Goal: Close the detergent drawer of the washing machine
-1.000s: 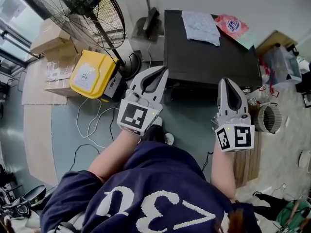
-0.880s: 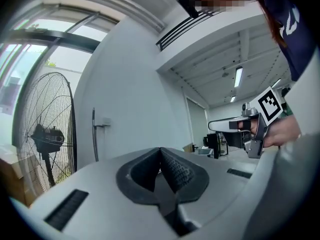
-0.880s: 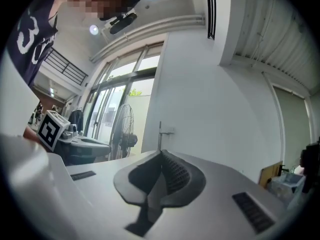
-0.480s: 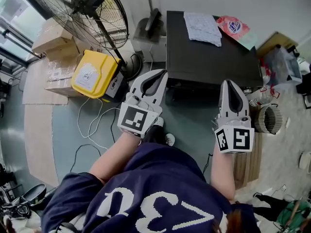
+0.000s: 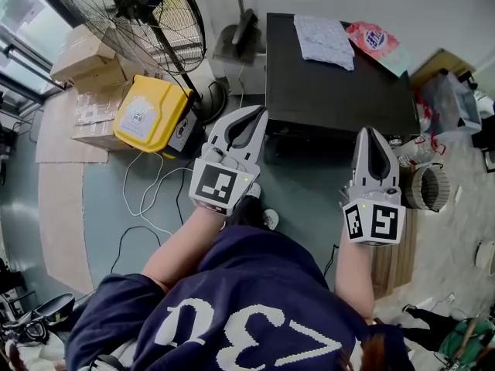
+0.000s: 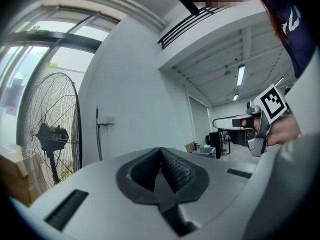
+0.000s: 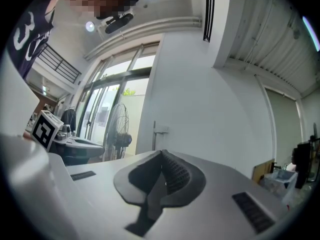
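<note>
Left gripper [image 5: 254, 116]: your jaws are fully closed, nothing between them.
Right gripper [image 5: 369, 134]: closed too, empty.
Washing machine [image 5: 332, 91]: in front of you, beyond both tips.
Detergent drawer: can't tell, front face hidden.

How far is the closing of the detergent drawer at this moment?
Nothing looks done yet. The left gripper and right gripper are both shut and empty, held before the washing machine. Its drawer is not visible from above, so reaching and pushing it is left.
</note>
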### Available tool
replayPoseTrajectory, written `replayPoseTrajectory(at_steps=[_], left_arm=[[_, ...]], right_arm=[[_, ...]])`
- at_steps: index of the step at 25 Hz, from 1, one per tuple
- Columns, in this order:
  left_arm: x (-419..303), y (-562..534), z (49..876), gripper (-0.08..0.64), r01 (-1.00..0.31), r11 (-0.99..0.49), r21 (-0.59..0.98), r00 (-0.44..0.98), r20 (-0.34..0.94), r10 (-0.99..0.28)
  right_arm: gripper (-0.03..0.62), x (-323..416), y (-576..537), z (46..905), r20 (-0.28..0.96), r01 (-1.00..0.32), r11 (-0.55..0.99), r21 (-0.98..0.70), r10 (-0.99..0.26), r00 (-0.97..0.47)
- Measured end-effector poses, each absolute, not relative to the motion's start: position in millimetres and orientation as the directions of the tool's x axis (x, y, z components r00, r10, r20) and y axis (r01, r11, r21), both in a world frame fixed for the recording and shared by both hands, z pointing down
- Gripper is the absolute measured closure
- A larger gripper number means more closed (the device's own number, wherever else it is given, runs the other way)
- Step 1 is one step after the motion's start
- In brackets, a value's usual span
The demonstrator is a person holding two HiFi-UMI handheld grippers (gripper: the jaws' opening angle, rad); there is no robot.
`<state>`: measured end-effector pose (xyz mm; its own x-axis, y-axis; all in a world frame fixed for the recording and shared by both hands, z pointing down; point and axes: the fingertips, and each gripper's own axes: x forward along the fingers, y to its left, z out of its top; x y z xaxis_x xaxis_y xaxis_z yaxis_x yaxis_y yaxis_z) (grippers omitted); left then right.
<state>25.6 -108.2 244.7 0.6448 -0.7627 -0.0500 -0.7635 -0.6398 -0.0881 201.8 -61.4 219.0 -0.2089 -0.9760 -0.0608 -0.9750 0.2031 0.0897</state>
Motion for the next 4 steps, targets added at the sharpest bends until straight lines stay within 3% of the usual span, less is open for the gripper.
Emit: replayPoseTrajectory(at_steps=[4], left_arm=[[27.6,-107.5,247.2,0.543,-0.764,-0.638,-0.094,0.643,-0.047,-0.764]], right_arm=[[0.578,205.1,-61.5,221.3,-0.052,-0.979,0.182,0.094,-0.981,-0.187]])
